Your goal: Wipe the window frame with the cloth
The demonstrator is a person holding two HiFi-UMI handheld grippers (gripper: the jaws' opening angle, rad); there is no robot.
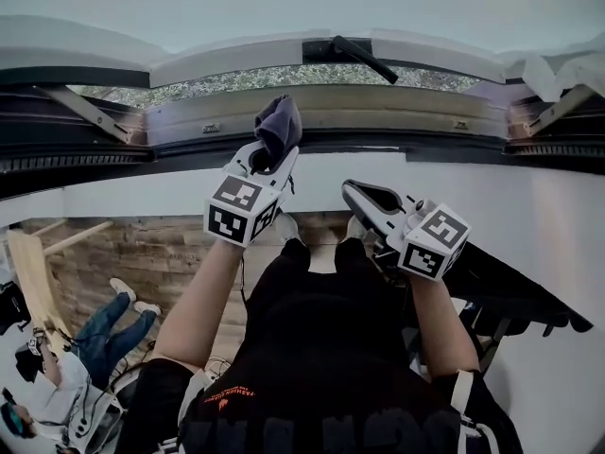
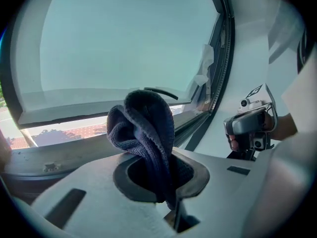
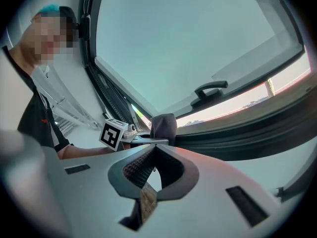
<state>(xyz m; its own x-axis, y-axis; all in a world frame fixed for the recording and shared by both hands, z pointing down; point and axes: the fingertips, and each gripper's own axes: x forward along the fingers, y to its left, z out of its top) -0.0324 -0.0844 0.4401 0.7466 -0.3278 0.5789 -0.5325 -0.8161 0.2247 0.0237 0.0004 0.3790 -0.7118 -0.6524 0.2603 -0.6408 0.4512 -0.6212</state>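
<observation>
Head view catches two claws and one cloth: left claw [image 1: 271, 162] clamped on the dark bunched cloth [image 1: 280, 124], up by the window frame [image 1: 378, 112]; right claw [image 1: 352, 190] pinched closed, empty (right gripper view agrees). Only head view shows a second person [image 1: 104, 334] sitting below

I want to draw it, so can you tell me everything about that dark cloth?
The cloth is dark bluish-grey and looks like soft terry towel. It is bunched into a rounded wad, pinched by the left gripper, jaws shut on it, its folded top poking out beyond them. It is close to the window frame; touching or not, I cannot tell.
</observation>
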